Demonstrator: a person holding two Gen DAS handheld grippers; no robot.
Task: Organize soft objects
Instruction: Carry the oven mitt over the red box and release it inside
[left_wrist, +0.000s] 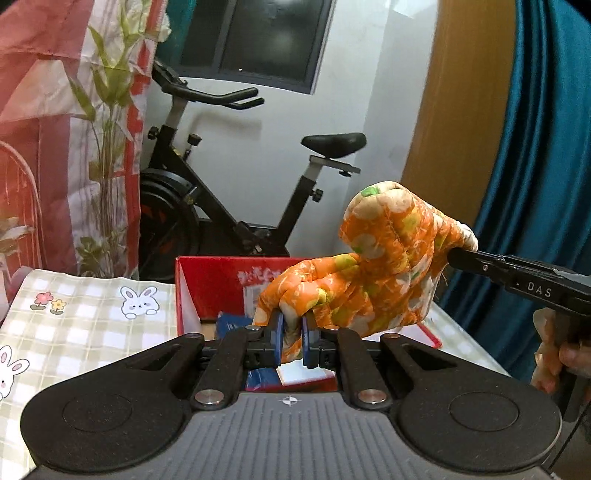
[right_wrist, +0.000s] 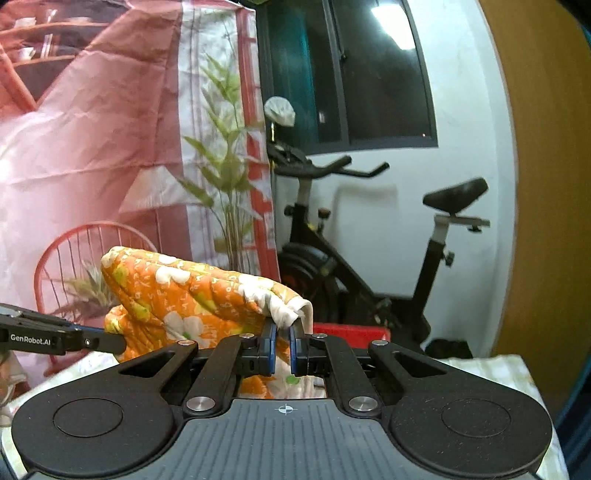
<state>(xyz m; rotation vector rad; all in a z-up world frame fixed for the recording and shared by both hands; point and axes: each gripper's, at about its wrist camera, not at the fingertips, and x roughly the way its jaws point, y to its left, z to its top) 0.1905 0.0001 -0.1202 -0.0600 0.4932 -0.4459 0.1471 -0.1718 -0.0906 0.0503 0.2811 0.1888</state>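
My left fingers (left_wrist: 275, 332) pinched tight on the quilted orange flowered cloth (left_wrist: 384, 273), my right fingers (right_wrist: 271, 341) clamping its white-edged corner, padded, puffy, crumpled folds.

Left tongs (left_wrist: 291, 326): black linkage arms, silver pivot screws, blue finger pads (left_wrist: 277, 332), grey ribbed housing with white crosshair mark, two round black caps. Right tongs (right_wrist: 282, 334): same build. Side view of right unit prints "DAS"; side view of left unit prints "GenRobot.AI". Hand (left_wrist: 569, 363) at grip, sleeve not visible.
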